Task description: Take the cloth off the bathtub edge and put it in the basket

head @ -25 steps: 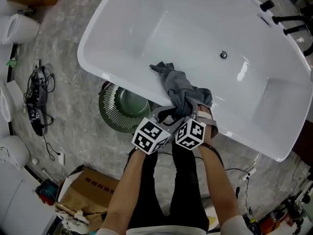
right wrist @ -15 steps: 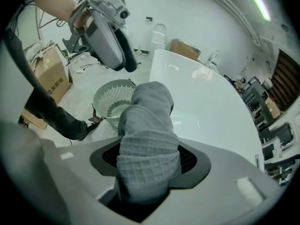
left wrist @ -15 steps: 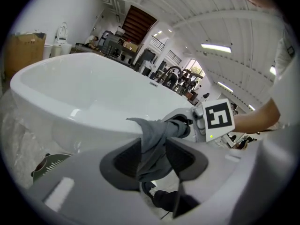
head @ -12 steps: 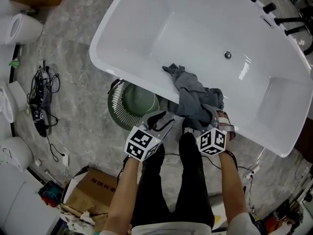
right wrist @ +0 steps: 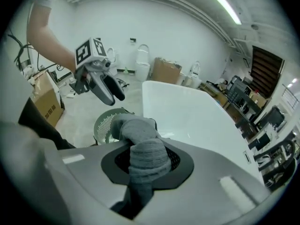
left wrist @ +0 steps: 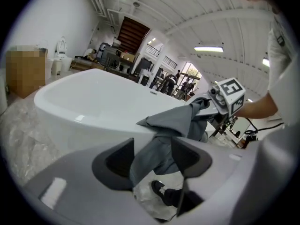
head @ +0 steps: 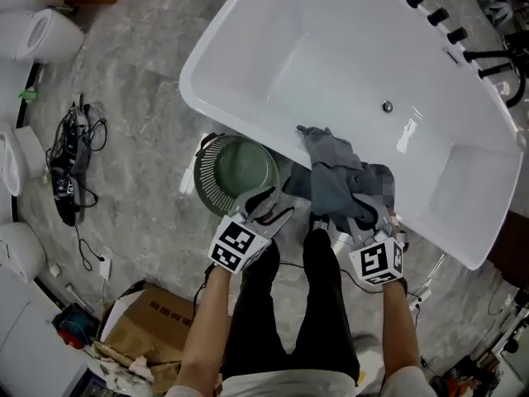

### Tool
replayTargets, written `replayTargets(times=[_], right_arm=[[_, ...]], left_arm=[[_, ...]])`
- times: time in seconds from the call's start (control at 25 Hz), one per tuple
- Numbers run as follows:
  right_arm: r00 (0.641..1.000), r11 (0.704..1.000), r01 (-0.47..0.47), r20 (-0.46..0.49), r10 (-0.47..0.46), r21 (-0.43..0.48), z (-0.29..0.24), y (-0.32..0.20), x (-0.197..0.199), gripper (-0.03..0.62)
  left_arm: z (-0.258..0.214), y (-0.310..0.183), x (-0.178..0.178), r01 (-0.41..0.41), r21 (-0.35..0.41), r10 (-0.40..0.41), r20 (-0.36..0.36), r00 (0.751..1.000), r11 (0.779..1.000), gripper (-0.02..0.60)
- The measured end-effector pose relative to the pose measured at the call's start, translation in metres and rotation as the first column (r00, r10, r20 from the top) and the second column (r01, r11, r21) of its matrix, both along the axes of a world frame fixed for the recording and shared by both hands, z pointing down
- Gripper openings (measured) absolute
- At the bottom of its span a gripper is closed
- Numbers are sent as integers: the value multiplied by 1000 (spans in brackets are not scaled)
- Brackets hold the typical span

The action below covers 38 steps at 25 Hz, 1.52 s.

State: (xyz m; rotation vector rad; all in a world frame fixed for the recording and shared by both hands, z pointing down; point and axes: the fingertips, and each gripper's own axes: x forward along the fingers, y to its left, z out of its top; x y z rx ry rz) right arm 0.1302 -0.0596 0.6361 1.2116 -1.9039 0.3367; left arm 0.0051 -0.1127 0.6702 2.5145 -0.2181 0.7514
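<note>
A grey cloth (head: pixel 337 176) lies bunched over the near rim of the white bathtub (head: pixel 198 98), one end hanging down outside. My right gripper (head: pixel 357 222) is at the cloth's lower right, its jaws closing, and a roll of cloth (right wrist: pixel 140 139) is squeezed between the jaws of the right gripper (right wrist: pixel 146 161). My left gripper (head: pixel 273 205) hovers left of the cloth, over the edge of the green slatted basket (head: pixel 235 168), with its jaws opening and nothing in them. In the left gripper view the cloth (left wrist: pixel 168 125) hangs beyond the left gripper (left wrist: pixel 152 156), apart from it.
The basket (right wrist: pixel 105 123) stands on the floor against the tub's outer wall. Black-trousered legs (head: pixel 289 304) stand below the grippers. A cardboard box (head: pixel 149 325) sits at lower left, cables (head: pixel 66 164) lie at left, and black taps (head: pixel 434 11) line the tub's far corner.
Both grippers were together at the cloth's hanging end. The left one has let go, opened and drawn left toward the basket. The right one has shifted right and closed on the cloth.
</note>
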Motion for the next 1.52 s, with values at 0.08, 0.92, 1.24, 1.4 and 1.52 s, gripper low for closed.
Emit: replayTargets(times=[0.08, 0.92, 1.24, 1.4, 1.52], right_arm=[[998, 999, 30, 45, -32, 38, -23, -9, -22, 49], [869, 949, 296, 384, -313, 105, -50, -54, -327, 49], [807, 900, 421, 408, -428, 112, -53, -41, -421, 49], [808, 912, 398, 434, -399, 100, -46, -41, -429, 49], [820, 929, 359, 445, -361, 93, -37, -47, -419, 49]], left_arm=[[-12, -5, -9, 18, 18, -18, -23, 1000, 1000, 310], [-30, -34, -301, 618, 181, -626, -14, 780, 765, 287], [-24, -15, -367, 704, 177, -715, 1, 699, 688, 287], [-19, -12, -382, 714, 168, -726, 10, 688, 679, 287], [-16, -11, -385, 716, 161, -726, 12, 687, 680, 287]])
